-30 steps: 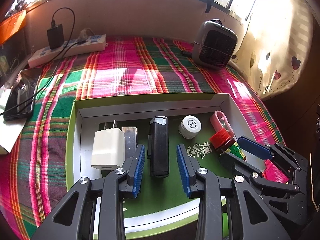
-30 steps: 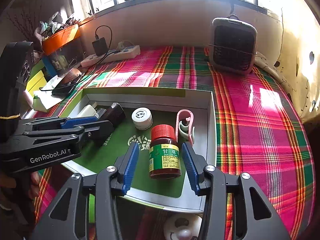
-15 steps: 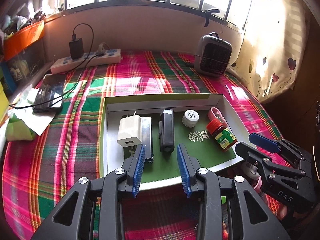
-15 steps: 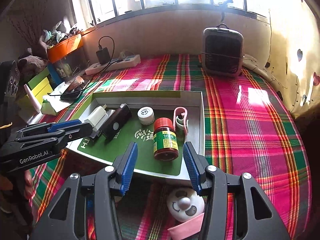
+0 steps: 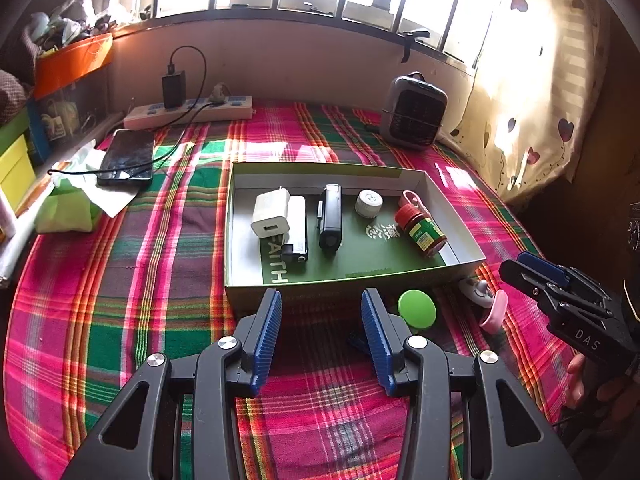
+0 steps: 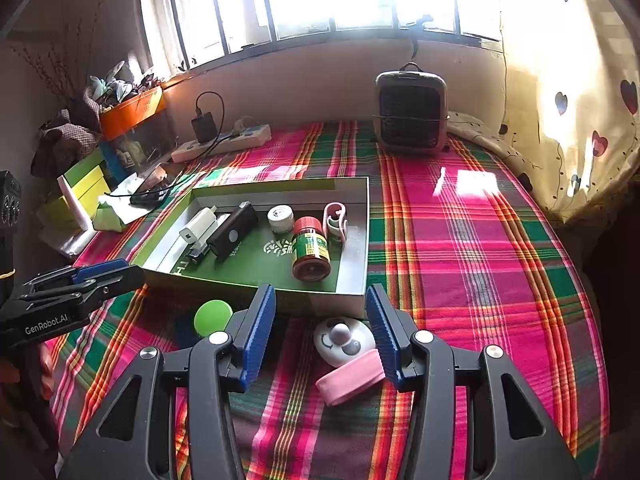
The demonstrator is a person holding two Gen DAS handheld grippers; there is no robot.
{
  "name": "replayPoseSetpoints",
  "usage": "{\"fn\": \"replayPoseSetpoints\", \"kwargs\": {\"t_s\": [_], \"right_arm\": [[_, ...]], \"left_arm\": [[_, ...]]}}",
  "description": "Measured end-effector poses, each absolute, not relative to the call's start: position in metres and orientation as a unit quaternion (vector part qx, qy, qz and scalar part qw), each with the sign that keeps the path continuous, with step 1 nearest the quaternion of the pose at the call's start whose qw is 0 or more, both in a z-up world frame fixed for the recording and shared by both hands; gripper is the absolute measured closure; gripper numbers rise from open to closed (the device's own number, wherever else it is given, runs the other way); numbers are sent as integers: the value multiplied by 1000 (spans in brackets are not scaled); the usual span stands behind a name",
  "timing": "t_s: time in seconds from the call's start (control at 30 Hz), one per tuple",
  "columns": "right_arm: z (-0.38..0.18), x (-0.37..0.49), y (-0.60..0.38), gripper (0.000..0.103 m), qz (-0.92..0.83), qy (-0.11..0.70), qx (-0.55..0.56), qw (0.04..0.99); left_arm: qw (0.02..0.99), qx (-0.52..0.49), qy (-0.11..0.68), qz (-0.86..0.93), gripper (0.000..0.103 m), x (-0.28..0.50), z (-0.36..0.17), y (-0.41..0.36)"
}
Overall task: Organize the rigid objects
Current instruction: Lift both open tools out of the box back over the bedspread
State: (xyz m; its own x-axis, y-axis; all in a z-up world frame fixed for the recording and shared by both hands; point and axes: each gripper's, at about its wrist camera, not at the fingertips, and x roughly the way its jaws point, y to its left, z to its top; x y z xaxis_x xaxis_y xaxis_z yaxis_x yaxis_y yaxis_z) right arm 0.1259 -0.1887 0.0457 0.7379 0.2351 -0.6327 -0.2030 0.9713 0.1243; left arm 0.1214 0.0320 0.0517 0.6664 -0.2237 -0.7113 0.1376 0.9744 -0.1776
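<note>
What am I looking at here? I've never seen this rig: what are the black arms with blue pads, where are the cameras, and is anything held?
Each picture comes from a camera on a hand-held gripper, looking along its two blue-padded fingers. The left view shows the left gripper, its jaws opening and empty; the right gripper is open and empty too. Both hang over a plaid cloth. The tray holds a white charger, a black device, a white cap and a red-capped bottle. In front of the tray lie a green disc and a white-and-pink toy.

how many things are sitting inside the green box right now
6: white charger and silver device at the left, black device and white cap in the middle, red-capped bottle and pink clip at the right. Smaller items may be hidden.
</note>
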Motion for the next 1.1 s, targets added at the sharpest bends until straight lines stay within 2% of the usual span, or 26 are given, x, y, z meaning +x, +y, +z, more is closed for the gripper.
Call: {"fn": "replayPoseSetpoints", "kwargs": {"t_s": [0.6, 0.77, 1.1], "right_arm": [[10, 99, -226, 53, 92, 390, 48, 915], [11, 104, -213, 42, 104, 390, 45, 914], [2, 125, -202, 41, 71, 411, 37, 908]], "left_arm": [[889, -94, 438, -100, 60, 93, 12, 50], [886, -92, 442, -108, 60, 93, 9, 42], [879, -74, 451, -136, 60, 94, 7, 17]]}}
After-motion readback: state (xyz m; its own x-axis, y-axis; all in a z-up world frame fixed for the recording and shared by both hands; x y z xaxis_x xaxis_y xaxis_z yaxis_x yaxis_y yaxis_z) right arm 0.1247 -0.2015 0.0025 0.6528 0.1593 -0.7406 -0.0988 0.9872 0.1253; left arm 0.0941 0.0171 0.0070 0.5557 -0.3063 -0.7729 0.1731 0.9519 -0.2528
